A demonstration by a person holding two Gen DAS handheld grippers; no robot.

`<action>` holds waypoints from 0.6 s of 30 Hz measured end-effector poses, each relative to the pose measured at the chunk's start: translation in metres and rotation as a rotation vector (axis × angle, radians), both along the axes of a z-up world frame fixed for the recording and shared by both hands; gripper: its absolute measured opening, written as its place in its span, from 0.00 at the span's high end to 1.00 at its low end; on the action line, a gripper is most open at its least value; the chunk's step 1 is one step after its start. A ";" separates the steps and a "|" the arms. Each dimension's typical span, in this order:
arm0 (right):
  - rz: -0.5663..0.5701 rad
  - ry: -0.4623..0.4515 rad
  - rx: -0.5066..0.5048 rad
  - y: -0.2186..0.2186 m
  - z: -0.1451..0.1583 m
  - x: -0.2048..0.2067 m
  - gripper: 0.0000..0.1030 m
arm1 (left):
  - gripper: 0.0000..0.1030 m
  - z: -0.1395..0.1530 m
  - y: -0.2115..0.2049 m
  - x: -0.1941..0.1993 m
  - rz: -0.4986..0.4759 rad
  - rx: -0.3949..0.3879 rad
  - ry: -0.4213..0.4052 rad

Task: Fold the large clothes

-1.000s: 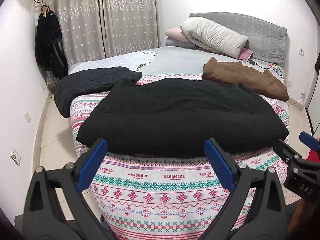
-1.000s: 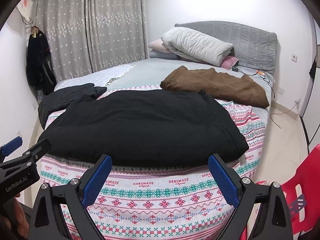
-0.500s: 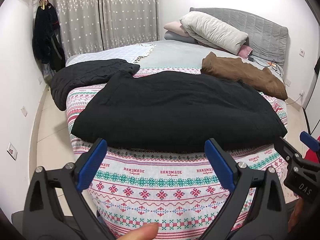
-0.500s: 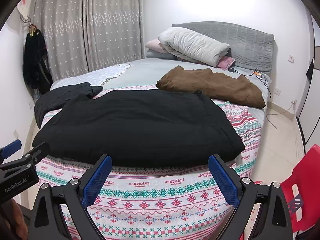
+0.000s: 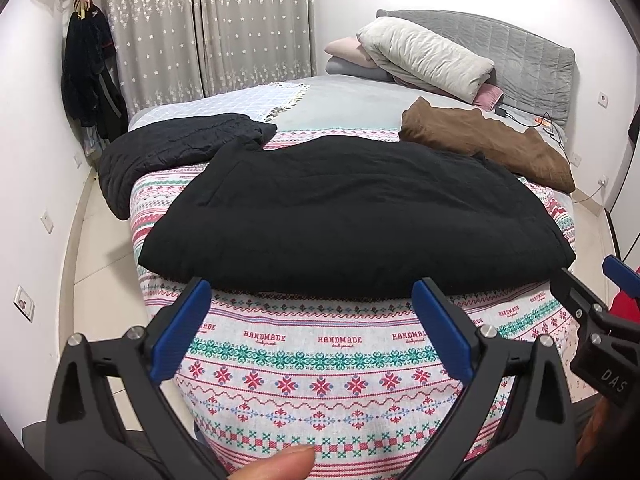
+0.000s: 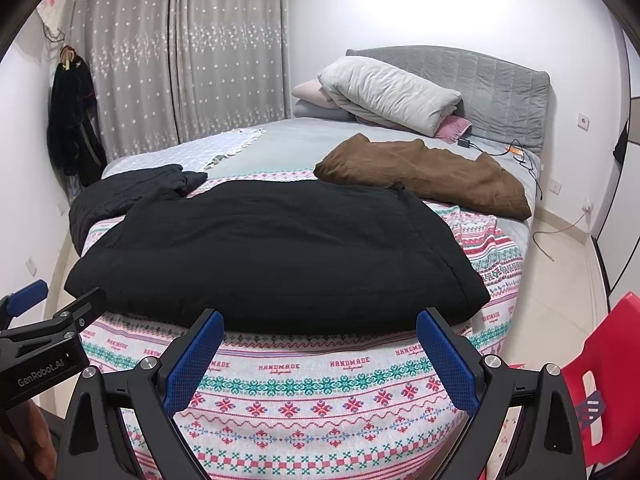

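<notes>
Bedroom with white walls, starred grey curtains [image 5: 208, 32] at 11 o'clock and a grey padded headboard [image 5: 520, 52] at 1 o'clock. Patterned bedspread [image 5: 304, 352] draped over the foot of the bed, filling 6 o'clock in both views. Lay across it, dead centre: a large black garment [image 5: 352, 216], looking already doubled into a thick rectangle, its near hem just above the fingertips. Well behind it at 2 o'clock, a brown garment [image 5: 488, 140]; at 10 o'clock, a dark quilted garment [image 5: 168, 152] hanging partly off the bed's side.

Left gripper [image 5: 312, 300] hovered short of the hem, jaws spread wide, nothing between them. Right gripper [image 6: 320, 332] likewise hovered near the hem, jaws spread wide and empty.

Judged risks: could pinch the bedspread along with the hem, since both meet at the bed's edge, dragging the cover on any lift. Could catch only the top layer of the bulky stack, letting the fold open. Could also lift unevenly, skewing the rectangle or sliding it toward the brown garment.
</notes>
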State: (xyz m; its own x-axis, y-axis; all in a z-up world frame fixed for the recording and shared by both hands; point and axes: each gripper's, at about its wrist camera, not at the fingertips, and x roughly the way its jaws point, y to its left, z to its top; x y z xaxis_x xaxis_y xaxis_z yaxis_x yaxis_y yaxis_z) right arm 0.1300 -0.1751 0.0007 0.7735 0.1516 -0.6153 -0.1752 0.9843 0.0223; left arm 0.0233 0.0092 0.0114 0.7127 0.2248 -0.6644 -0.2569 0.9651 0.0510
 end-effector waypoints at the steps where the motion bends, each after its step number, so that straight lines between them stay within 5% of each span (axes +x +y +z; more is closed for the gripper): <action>1: -0.002 -0.002 -0.001 0.000 0.000 0.000 0.05 | 0.02 0.000 0.000 0.000 -0.001 -0.001 -0.001; 18: 0.016 -0.005 -0.009 0.001 0.001 -0.001 0.05 | 0.02 0.000 0.000 -0.001 0.010 -0.006 0.005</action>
State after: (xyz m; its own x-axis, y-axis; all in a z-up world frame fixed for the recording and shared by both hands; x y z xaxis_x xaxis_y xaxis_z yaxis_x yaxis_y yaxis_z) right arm 0.1289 -0.1744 0.0016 0.7741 0.1583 -0.6130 -0.1909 0.9815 0.0124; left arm 0.0223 0.0093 0.0117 0.7074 0.2275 -0.6692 -0.2662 0.9628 0.0460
